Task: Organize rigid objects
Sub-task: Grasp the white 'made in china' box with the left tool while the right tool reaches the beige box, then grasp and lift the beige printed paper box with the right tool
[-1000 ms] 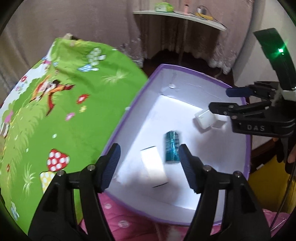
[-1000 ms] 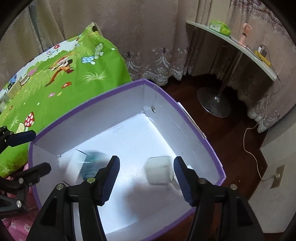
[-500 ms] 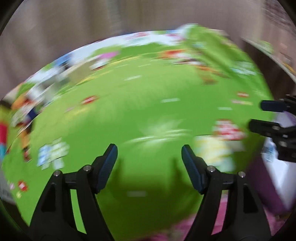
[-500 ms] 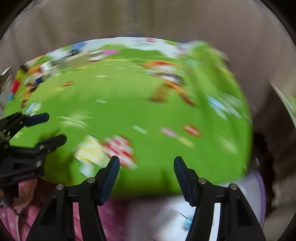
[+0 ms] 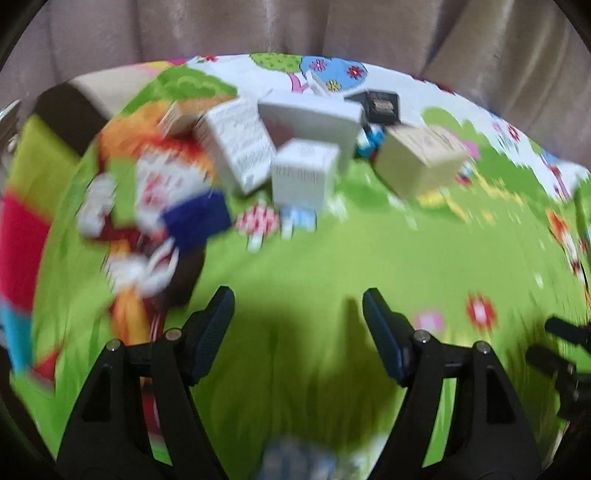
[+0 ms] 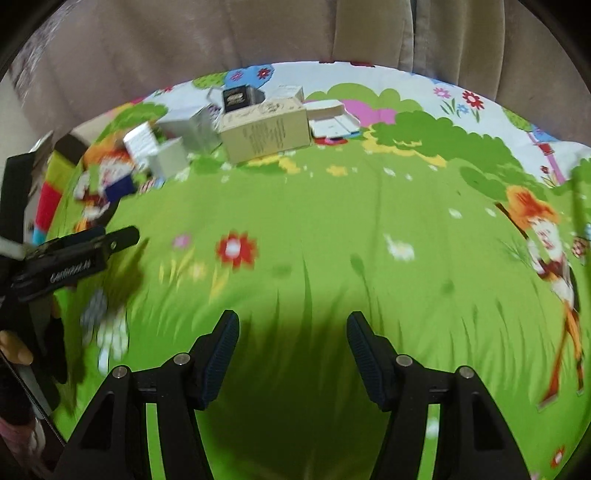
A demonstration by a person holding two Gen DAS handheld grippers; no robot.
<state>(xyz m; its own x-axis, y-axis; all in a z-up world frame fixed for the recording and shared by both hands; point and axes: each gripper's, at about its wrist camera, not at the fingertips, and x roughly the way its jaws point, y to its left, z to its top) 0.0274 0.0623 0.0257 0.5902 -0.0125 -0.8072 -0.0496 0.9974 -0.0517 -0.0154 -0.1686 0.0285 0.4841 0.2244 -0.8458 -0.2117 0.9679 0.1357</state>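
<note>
Left gripper (image 5: 297, 332), seen from its own wrist camera: jaws spread, nothing between the blue pads, only the green cartoon-print bedspread (image 5: 332, 266) below and the gripper's shadow on it. Picture blurred. Boxes heaped at the far side of the bedspread, well apart from the pads: a small white cube box (image 5: 304, 173) at the front, a white box with printed text (image 5: 236, 146) leaning to its left, a wide flat white box (image 5: 314, 118) behind both, a tan cardboard box (image 5: 421, 158) tilted to the right, and a small black box (image 5: 382, 105) at the back. Something blue shows between the flat white box and the tan box; too blurred to name. Tips of the right gripper (image 5: 554, 343) enter at the right edge. Beige curtain (image 5: 295, 29) behind the bed.

Right wrist view: right gripper jaws also spread, empty, over plain green bedspread with its shadow under them. Same heap lies far ahead and to the left: the tan cardboard box in front with print on its side, the black box just behind it, white boxes (image 6: 173, 144) crowded to its left, and flat white packets (image 6: 332, 123) to its right. The left gripper comes in from the left edge, side on, nothing in it. A fingertip (image 6: 14, 349) shows at the lower left edge.
</note>
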